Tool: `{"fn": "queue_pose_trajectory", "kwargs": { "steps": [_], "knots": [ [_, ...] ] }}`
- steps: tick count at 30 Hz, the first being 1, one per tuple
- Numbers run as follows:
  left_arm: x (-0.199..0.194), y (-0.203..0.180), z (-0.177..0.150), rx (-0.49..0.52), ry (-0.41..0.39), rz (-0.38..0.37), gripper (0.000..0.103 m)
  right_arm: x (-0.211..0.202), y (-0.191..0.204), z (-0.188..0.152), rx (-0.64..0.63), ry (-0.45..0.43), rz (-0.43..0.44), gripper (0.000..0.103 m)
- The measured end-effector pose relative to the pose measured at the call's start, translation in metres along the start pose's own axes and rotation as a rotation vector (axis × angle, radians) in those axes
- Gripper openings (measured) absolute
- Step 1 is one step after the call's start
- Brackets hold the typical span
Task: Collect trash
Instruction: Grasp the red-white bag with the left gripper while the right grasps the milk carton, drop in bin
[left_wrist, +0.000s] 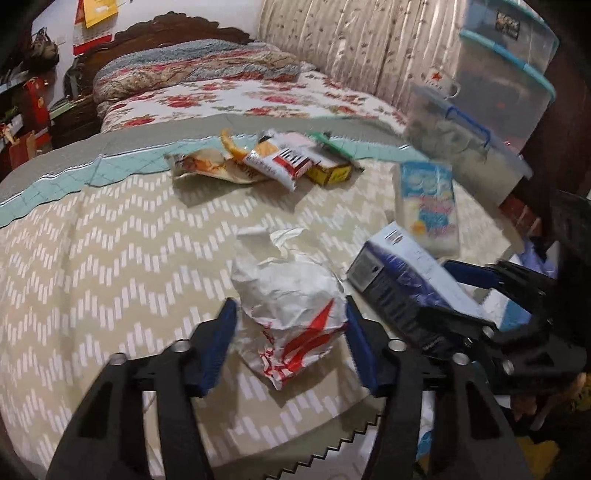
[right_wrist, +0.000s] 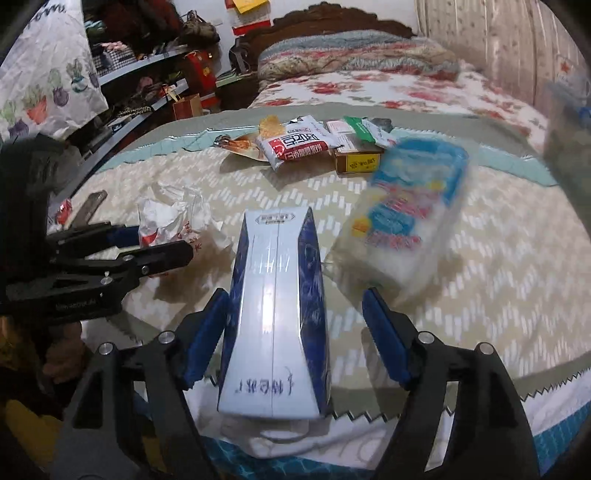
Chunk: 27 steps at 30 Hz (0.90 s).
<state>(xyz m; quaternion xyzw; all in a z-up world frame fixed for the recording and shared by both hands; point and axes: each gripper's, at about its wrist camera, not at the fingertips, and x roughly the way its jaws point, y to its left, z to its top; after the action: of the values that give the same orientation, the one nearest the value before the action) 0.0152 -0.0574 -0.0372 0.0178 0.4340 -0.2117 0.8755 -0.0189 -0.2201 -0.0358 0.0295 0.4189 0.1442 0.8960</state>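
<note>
A crumpled white and red paper wrapper (left_wrist: 291, 306) lies on the patterned bedspread (left_wrist: 110, 258). My left gripper (left_wrist: 291, 332) is open, its blue pads on either side of the wrapper, near or touching it. A blue and white box (right_wrist: 275, 306) lies between the open fingers of my right gripper (right_wrist: 295, 336); the left pad is against the box, the right pad stands apart from it. The box also shows in the left wrist view (left_wrist: 402, 284), and the wrapper in the right wrist view (right_wrist: 170, 218). A blue tissue pack (right_wrist: 402, 218) lies beside the box.
Several snack wrappers and a yellow box (left_wrist: 328, 171) lie further back on the bedspread, among them a red and white packet (right_wrist: 295, 142). Stacked clear storage bins (left_wrist: 498, 110) stand at the right. A floral bed with a folded quilt (left_wrist: 195, 68) lies beyond.
</note>
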Motion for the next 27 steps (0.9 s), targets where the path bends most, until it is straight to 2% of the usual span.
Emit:
{"fn": "queue_pose_trajectory", "kwargs": {
  "steps": [2, 5, 8, 9, 10, 11, 13, 16, 19, 21, 24, 27],
  "knots": [
    [-0.003, 0.002, 0.0, -0.009, -0.013, 0.033, 0.067, -0.003, 0.002, -0.008, -0.02, -0.007, -0.005, 0.08],
    [-0.011, 0.005, -0.001, -0.013, -0.036, 0.071, 0.076, -0.009, 0.005, -0.021, -0.054, -0.021, -0.004, 0.082],
    [-0.008, 0.005, -0.001, -0.006, -0.023, 0.089, 0.078, -0.011, 0.004, -0.03, -0.06, -0.029, -0.007, 0.081],
    [-0.005, 0.004, -0.001, -0.001, -0.014, 0.093, 0.075, -0.01, 0.0, -0.033, -0.047, -0.023, 0.002, 0.078],
    [-0.001, 0.003, -0.001, 0.008, -0.008, 0.09, 0.047, -0.008, -0.004, -0.034, -0.03, -0.014, 0.026, 0.055],
    [0.002, 0.001, 0.0, 0.015, 0.016, 0.073, 0.036, -0.007, -0.008, -0.035, -0.012, -0.008, 0.07, 0.055],
    [-0.006, -0.005, 0.004, 0.001, 0.004, 0.049, 0.035, -0.02, -0.009, -0.033, -0.009, -0.068, 0.057, 0.054],
    [-0.023, -0.018, 0.019, 0.014, -0.051, -0.011, 0.035, -0.05, -0.015, -0.028, 0.013, -0.198, 0.088, 0.054],
    [-0.027, -0.041, 0.036, 0.052, -0.075, -0.072, 0.035, -0.066, -0.025, -0.028, 0.033, -0.28, 0.034, 0.054],
    [-0.019, -0.059, 0.046, 0.085, -0.061, -0.106, 0.035, -0.069, -0.038, -0.03, 0.058, -0.307, -0.01, 0.054],
    [0.003, -0.101, 0.063, 0.165, -0.016, -0.155, 0.035, -0.067, -0.069, -0.039, 0.148, -0.296, -0.049, 0.054],
    [0.033, -0.16, 0.082, 0.274, 0.041, -0.22, 0.035, -0.075, -0.111, -0.053, 0.257, -0.315, -0.097, 0.054]
  ]
}}
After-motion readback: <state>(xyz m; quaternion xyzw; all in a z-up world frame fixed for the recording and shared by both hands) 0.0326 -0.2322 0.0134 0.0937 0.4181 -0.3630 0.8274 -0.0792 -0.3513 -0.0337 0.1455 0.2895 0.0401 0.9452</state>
